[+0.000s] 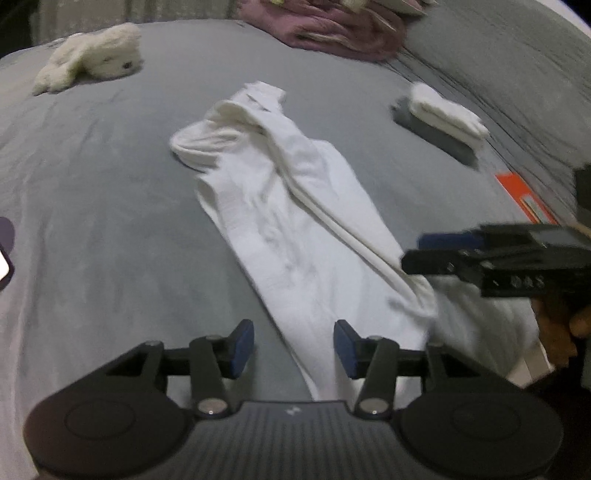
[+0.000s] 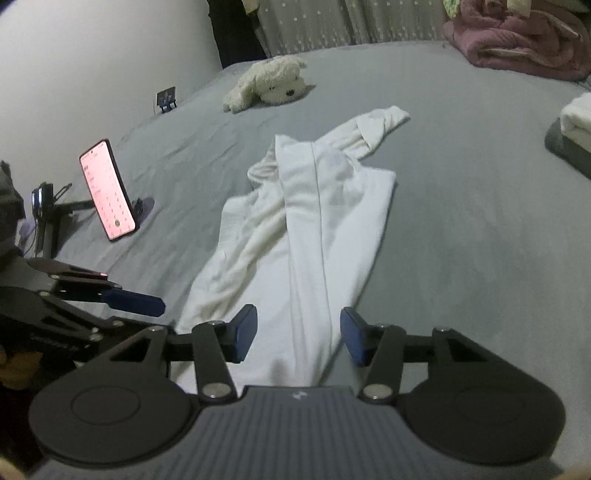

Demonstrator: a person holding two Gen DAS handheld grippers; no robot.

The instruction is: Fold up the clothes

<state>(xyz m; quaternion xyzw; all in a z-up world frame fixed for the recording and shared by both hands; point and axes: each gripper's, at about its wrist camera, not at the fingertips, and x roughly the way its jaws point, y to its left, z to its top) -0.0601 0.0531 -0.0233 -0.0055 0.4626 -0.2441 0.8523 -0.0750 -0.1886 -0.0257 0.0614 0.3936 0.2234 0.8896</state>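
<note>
Both tools hang open over a white garment laid out on the bed.

Nearest, the left tool stands with its jaws apart over the garment's near hem, gripping nothing; the right tool is likewise apart, the folded edge running between its pads untouched. The white long-sleeved garment lies lengthwise on the grey bed, sides folded inward, one sleeve trailing off at the far end. To one side stands a lit phone; beyond, folded clothes, a plush dog and a purple blanket.
</note>
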